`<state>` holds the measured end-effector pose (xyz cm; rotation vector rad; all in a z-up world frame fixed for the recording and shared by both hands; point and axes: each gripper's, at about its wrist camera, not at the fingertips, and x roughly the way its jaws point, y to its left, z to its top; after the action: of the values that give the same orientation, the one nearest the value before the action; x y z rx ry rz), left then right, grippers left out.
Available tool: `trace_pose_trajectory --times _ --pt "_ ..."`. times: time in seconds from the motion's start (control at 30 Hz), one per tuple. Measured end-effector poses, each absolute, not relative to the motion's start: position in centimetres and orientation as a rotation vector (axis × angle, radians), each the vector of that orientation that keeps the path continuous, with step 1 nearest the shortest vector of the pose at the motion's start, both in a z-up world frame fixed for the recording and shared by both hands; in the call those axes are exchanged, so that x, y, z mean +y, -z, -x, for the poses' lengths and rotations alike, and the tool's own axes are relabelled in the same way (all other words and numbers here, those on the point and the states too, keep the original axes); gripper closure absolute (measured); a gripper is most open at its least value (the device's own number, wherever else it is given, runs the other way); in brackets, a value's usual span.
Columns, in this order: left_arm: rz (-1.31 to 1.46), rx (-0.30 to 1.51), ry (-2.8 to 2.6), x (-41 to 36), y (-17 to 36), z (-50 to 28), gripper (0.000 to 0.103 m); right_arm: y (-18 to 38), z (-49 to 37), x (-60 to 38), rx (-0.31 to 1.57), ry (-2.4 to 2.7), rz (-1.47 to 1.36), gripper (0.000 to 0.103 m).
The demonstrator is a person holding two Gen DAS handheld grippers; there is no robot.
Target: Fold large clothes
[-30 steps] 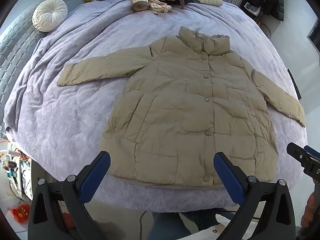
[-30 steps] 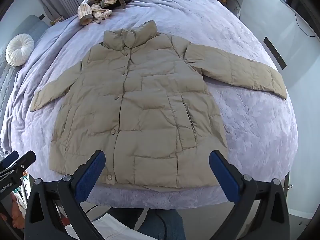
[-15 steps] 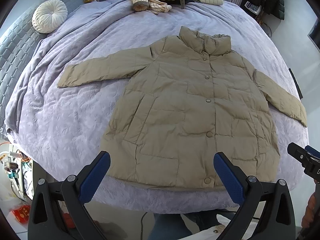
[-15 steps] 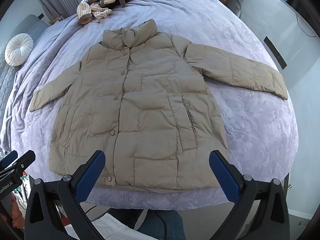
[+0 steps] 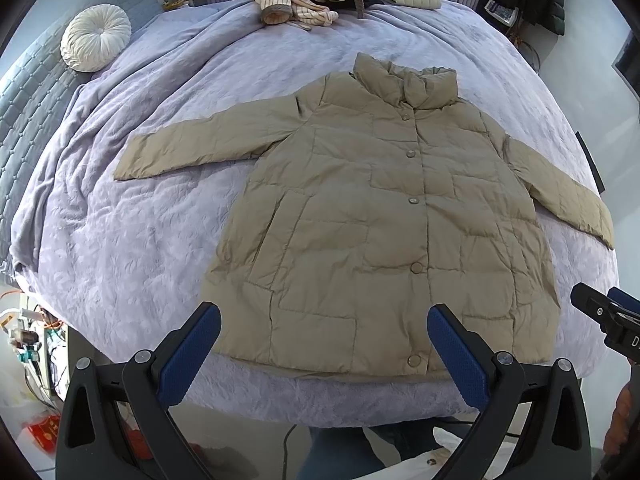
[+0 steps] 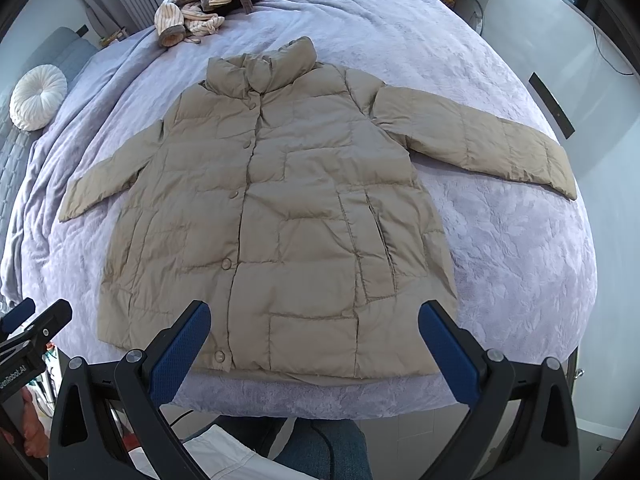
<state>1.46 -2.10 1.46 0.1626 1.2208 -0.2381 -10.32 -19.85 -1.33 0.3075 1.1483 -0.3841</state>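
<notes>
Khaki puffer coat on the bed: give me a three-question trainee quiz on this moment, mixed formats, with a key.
1. True or false: the khaki puffer coat lies spread flat, front up, with both sleeves out to the sides.
2. Multiple choice: the left gripper and right gripper are (A) clamped on the hem, (B) open and holding nothing, (C) gripping a sleeve each.
3. Fill in: the round white object near the headboard is a ____.

Key: 1 true; 2 B; 3 cushion. The heap of striped clothes at the far edge of the purple bedspread lies apart from the coat.
</notes>
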Motion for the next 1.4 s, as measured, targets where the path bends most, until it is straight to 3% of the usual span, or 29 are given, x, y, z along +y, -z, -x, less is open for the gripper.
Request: trace_pose_trajectory --times 1.4 --pt "-0.169 1.213 0.237 -2.4 -2.3 -0.9 0.000 0.2 10.4 -20.4 1.203 0.339 -0.367 0.000"
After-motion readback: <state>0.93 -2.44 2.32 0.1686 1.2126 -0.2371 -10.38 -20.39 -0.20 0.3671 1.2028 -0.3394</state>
